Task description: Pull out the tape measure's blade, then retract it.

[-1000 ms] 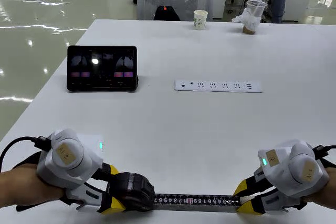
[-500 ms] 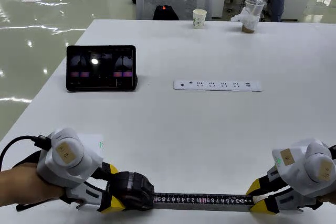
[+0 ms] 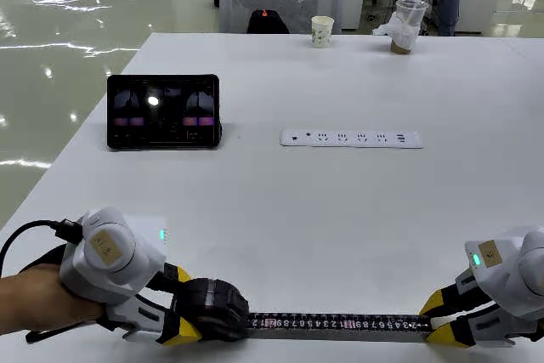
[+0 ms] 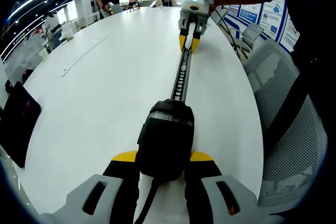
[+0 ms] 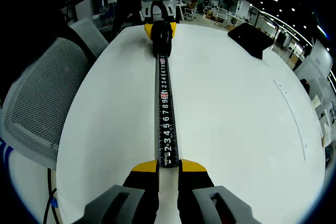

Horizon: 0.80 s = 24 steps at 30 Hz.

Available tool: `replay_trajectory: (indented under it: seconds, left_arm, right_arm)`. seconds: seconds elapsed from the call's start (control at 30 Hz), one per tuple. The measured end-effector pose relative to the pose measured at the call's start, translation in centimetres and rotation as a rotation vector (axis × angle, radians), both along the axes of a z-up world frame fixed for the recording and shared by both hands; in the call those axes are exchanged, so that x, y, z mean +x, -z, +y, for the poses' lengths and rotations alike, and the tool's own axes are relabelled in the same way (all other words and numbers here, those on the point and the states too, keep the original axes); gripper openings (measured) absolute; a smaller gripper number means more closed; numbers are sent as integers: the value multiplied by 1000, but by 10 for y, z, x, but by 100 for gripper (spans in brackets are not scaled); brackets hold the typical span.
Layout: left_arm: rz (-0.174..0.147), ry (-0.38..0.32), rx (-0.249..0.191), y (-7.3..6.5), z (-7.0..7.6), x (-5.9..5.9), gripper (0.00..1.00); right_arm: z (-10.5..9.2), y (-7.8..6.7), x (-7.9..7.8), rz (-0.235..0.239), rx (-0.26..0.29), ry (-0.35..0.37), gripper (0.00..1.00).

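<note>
My left gripper (image 3: 185, 305) sits at the near left edge of the white tabletop (image 3: 340, 210), its yellow-tipped fingers (image 4: 125, 157) clamped on either side of the black tape measure case (image 3: 217, 310). In the left gripper view the case covers most of the gap between them, and its rear underside is hidden from me.

The blade (image 3: 340, 324) lies drawn out flat along the tabletop's near edge, running straight from the case to my right gripper (image 3: 436, 319). The right fingers (image 5: 143, 167) are pinched nearly together on the blade's free end. The end hook itself is tucked between them, so I cannot make it out. The blade's numbers read clearly in the right gripper view, while in the head view they are too small to read.

In the head view the right gripper is cut off by the picture's right edge, and both hands are partly cropped.

Farther back on the tabletop lie a dark tablet (image 3: 163, 110) with a lit screen and a white power strip (image 3: 351, 138). At the far edge stand a paper cup (image 3: 322, 31) and a clear plastic cup with a straw (image 3: 408, 25), whose contents are hard to tell.
</note>
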<state>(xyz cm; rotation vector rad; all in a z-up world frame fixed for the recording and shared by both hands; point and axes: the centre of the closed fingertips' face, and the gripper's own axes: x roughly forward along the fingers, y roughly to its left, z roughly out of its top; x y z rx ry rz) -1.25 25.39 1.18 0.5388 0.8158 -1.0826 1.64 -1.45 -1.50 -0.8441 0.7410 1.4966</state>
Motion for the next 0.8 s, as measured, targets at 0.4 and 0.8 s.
replay_trajectory:
  seconds: [0.4,0.8]
  left_arm:
    - [-3,-1,43,1,-1,1,28]
    - [-15,10,79,0,0,1,28]
  right_arm:
    - [0,1,0,-14,-35,-17,11]
    - [0,0,-1,-26,-60,-19,13]
